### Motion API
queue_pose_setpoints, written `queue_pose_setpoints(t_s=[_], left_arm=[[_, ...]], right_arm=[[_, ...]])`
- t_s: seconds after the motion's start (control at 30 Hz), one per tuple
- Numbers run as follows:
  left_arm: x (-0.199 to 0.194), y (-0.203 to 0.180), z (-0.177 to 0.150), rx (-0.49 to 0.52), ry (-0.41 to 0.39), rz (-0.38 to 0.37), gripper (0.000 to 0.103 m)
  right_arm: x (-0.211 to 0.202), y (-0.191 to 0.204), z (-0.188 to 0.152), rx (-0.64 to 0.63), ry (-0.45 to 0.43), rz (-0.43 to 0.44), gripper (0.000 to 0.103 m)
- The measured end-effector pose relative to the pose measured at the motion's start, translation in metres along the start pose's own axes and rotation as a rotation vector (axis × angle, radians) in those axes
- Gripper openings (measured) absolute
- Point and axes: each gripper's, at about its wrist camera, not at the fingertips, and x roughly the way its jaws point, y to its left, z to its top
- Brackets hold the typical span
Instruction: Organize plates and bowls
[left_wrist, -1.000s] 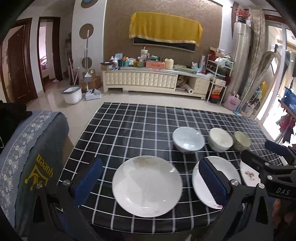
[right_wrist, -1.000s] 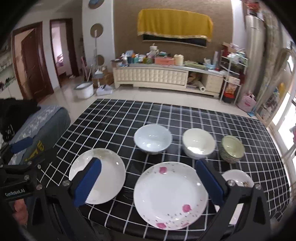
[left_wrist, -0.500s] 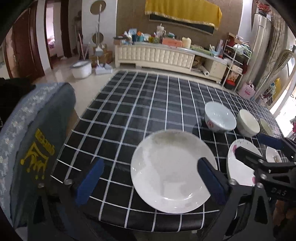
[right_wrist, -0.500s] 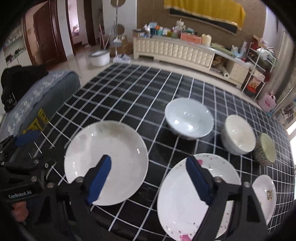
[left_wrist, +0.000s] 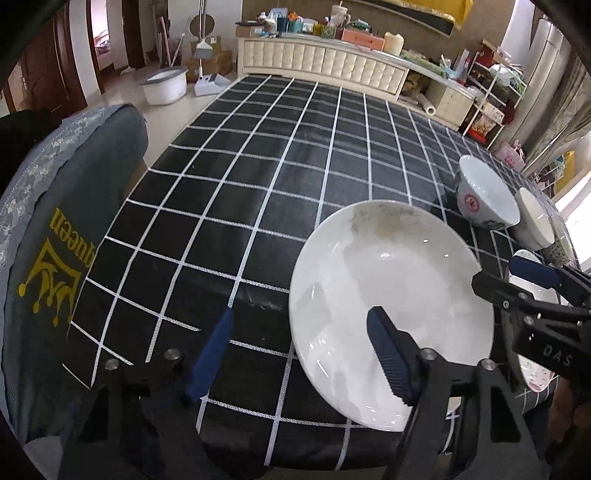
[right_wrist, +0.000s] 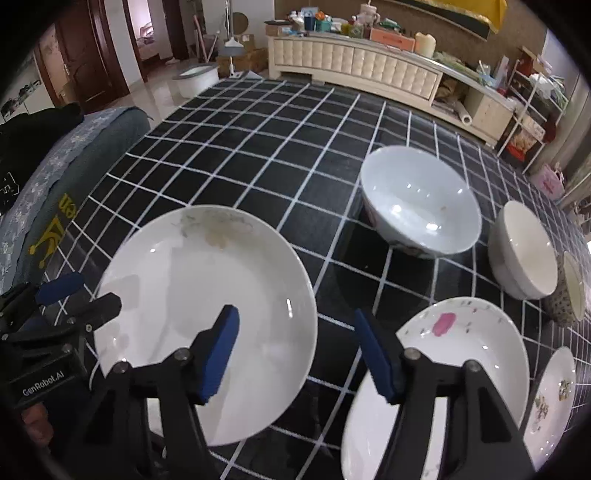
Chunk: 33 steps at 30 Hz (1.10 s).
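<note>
Black checked cloth covers the worktop (right_wrist: 258, 155). Near its front edge lie a white plate (right_wrist: 207, 314) and a pink-flowered plate (right_wrist: 461, 354), bowls behind them. Left gripper (left_wrist: 299, 354) and right gripper (right_wrist: 295, 350) hover, fingers closing, gripping nothing.

Both grippers are black frames with silver screws and blue pads (left_wrist: 212, 354); white lettering marks their sides.
</note>
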Motion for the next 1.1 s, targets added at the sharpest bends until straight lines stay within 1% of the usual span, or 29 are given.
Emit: queue_pose_setpoints(t_s=[0.03, 0.07, 0.13, 0.17, 0.2, 0.27, 0.37, 0.4, 0.43, 0.47, 0.5, 0.57, 0.73, 0.83, 0.93, 1.0, 1.1], left_arm=[[0.002, 0.001, 0.000, 0.000, 0.007, 0.000, 0.064], [0.006, 0.001, 0.000, -0.003, 0.016, 0.000, 0.064], [0.014, 0.006, 0.001, -0.023, 0.032, -0.020, 0.064], [0.017, 0.008, 0.000, -0.031, 0.038, -0.036, 0.060], [0.018, 0.010, -0.002, -0.032, 0.044, -0.041, 0.056], [0.024, 0.011, -0.004, -0.029, 0.059, -0.039, 0.054], [0.028, 0.010, -0.007, -0.020, 0.080, -0.040, 0.044], [0.027, 0.009, -0.007, -0.015, 0.072, -0.037, 0.040], [0.026, 0.007, -0.006, -0.013, 0.073, -0.054, 0.037], [0.026, 0.007, -0.005, -0.016, 0.075, -0.071, 0.031], [0.026, 0.007, -0.004, -0.020, 0.076, -0.085, 0.027], [0.026, 0.005, -0.003, -0.015, 0.074, -0.098, 0.023], [0.026, 0.004, -0.003, -0.023, 0.068, -0.098, 0.022], [0.026, 0.000, -0.002, -0.007, 0.080, -0.085, 0.022], [0.022, 0.000, -0.002, 0.002, 0.075, -0.088, 0.022], [0.021, 0.000, -0.001, -0.002, 0.073, -0.093, 0.022], [0.021, 0.000, 0.000, -0.016, 0.079, -0.094, 0.022]], right_arm=[[0.003, 0.000, -0.001, -0.002, 0.007, -0.003, 0.062], [0.006, 0.001, -0.002, -0.002, 0.014, -0.004, 0.058], [0.011, -0.001, -0.004, 0.008, 0.026, 0.006, 0.056], [0.012, -0.001, -0.005, 0.008, 0.029, 0.007, 0.053], [0.013, -0.001, -0.005, 0.007, 0.030, 0.013, 0.049], [0.016, -0.001, -0.008, 0.004, 0.043, 0.020, 0.044], [0.022, -0.002, -0.010, 0.012, 0.066, 0.011, 0.037], [0.022, -0.002, -0.010, 0.015, 0.066, 0.009, 0.036], [0.021, -0.003, -0.010, 0.020, 0.063, 0.010, 0.036], [0.020, -0.005, -0.010, 0.026, 0.061, 0.012, 0.035], [0.020, -0.005, -0.010, 0.030, 0.059, 0.013, 0.033], [0.019, -0.007, -0.011, 0.041, 0.056, 0.014, 0.032], [0.021, -0.003, -0.012, 0.070, 0.053, -0.015, 0.032], [0.016, -0.005, -0.012, 0.087, 0.044, -0.014, 0.032], [0.011, -0.006, -0.010, 0.088, 0.035, -0.013, 0.032], [0.011, -0.007, -0.009, 0.095, 0.040, -0.001, 0.032], [0.013, -0.006, -0.010, 0.087, 0.036, -0.008, 0.032]])
